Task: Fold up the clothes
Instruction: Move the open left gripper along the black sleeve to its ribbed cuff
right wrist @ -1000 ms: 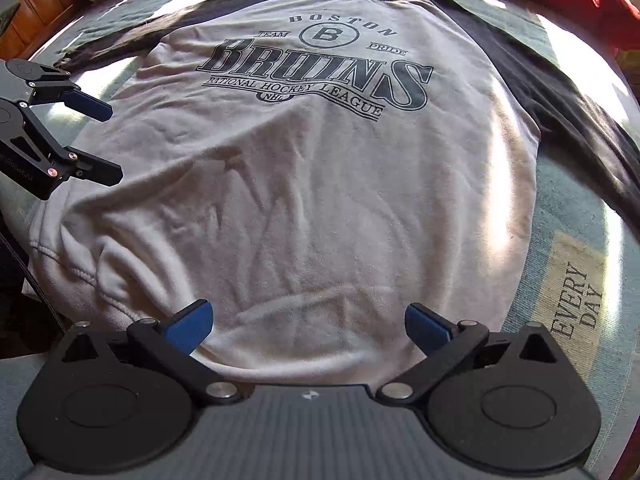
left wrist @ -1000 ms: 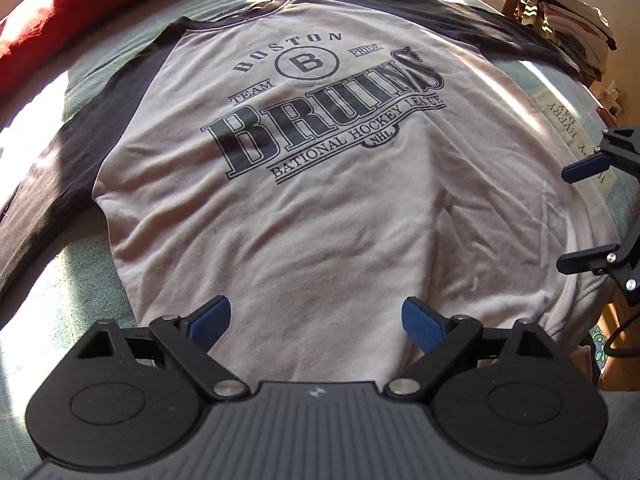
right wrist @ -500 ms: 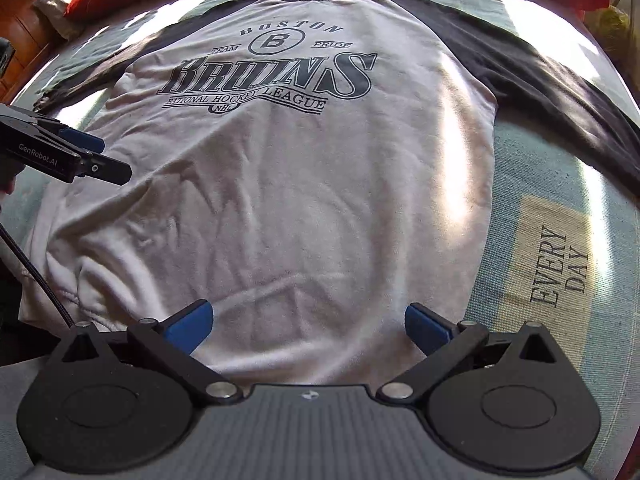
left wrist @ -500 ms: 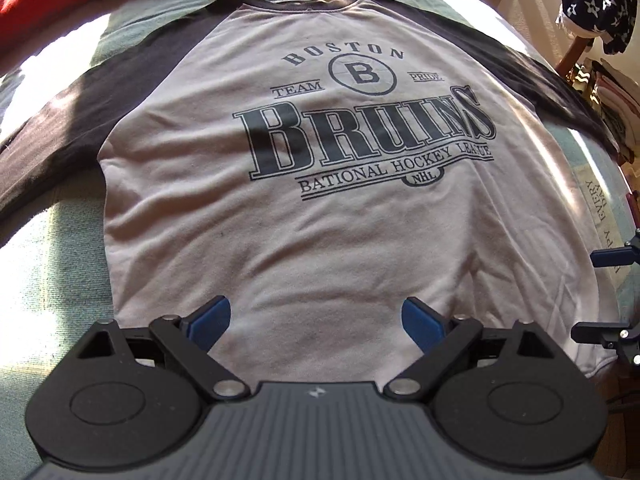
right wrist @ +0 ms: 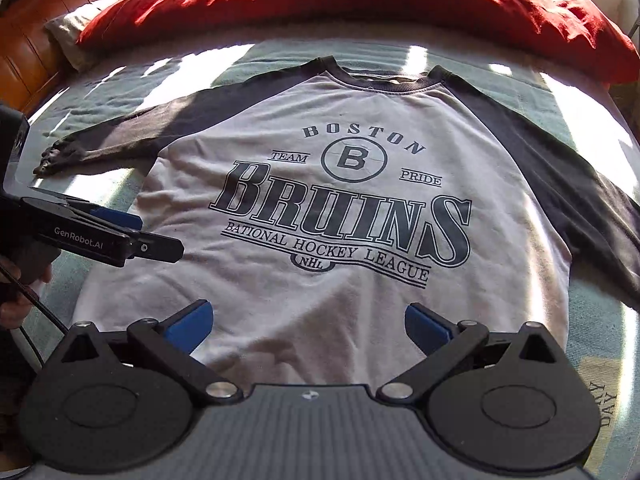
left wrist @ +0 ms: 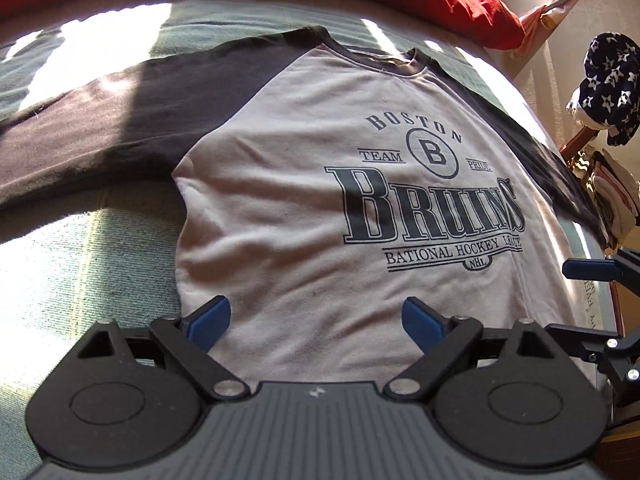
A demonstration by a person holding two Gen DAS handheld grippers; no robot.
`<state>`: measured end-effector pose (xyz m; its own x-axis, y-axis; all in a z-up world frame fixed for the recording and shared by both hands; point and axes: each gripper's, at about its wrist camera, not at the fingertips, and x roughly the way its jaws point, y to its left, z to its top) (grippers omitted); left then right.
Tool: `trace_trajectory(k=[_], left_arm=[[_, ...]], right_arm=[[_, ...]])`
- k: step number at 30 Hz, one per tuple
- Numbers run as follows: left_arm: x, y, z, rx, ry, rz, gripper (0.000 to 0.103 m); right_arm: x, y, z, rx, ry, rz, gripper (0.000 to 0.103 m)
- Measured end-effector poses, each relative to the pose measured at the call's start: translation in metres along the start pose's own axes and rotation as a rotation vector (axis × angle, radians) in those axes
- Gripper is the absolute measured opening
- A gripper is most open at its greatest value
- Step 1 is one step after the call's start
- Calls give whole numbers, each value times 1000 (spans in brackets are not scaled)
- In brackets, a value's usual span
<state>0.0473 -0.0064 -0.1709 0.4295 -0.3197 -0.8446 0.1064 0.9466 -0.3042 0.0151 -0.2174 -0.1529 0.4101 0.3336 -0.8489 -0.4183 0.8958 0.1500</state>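
A grey long-sleeve shirt (left wrist: pixel 304 216) with dark sleeves and a "Boston Bruins" print lies flat, face up, on a bed; it also shows in the right wrist view (right wrist: pixel 344 280). Its left sleeve (right wrist: pixel 120 140) stretches out to the side. My left gripper (left wrist: pixel 316 318) is open and empty above the shirt's lower left part; it also shows from the side in the right wrist view (right wrist: pixel 152 236). My right gripper (right wrist: pixel 306 324) is open and empty above the lower middle of the shirt; it also shows at the right edge of the left wrist view (left wrist: pixel 580 300).
A pale green bedspread (right wrist: pixel 100 92) covers the bed. A red blanket (right wrist: pixel 360 4) lies along the far side by a wooden headboard (right wrist: pixel 36 40). A printed patch reading "EVERY DAY" (right wrist: pixel 604 400) sits near right. Clothes are stacked beside the bed (left wrist: pixel 612 196).
Both grippers have moved forward up the shirt and tilted up, so the collar and red blanket now show. The left gripper has shifted toward the shirt's left side. Both stay open.
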Motion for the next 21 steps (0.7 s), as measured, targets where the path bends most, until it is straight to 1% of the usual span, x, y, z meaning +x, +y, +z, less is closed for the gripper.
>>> trace_trajectory(k=[1, 4, 6, 7, 8, 9, 10, 11, 13, 18, 21], left_arm=[[-9, 13, 6, -28, -26, 3, 92], [-30, 61, 22, -120, -90, 46, 91], [-40, 98, 30, -202, -113, 80, 89], [-46, 117, 32, -245, -127, 93, 80], [-50, 135, 33, -287, -137, 104, 74], [-54, 152, 34, -330, -147, 115, 64], [-59, 168, 34, -370, -156, 123, 57], [-63, 182, 34, -405, -165, 131, 54], [-70, 209, 31, -470, -180, 148, 45], [-89, 262, 17, -622, -208, 215, 44], [-101, 292, 5, -713, -242, 220, 44]], right_arm=[[2, 6, 6, -11, 0, -4, 103], [7, 26, 24, -38, 1, -10, 103], [13, 38, 35, -45, 3, -9, 103], [15, 44, 41, -47, 4, -9, 103], [18, 49, 45, -48, 6, -4, 103], [22, 56, 51, -50, 8, 2, 103], [26, 62, 56, -52, 10, 7, 103], [30, 69, 61, -57, 14, 11, 103], [37, 82, 71, -65, 23, 18, 103], [56, 113, 92, -87, 39, 35, 103], [67, 129, 102, -97, 53, 52, 103]])
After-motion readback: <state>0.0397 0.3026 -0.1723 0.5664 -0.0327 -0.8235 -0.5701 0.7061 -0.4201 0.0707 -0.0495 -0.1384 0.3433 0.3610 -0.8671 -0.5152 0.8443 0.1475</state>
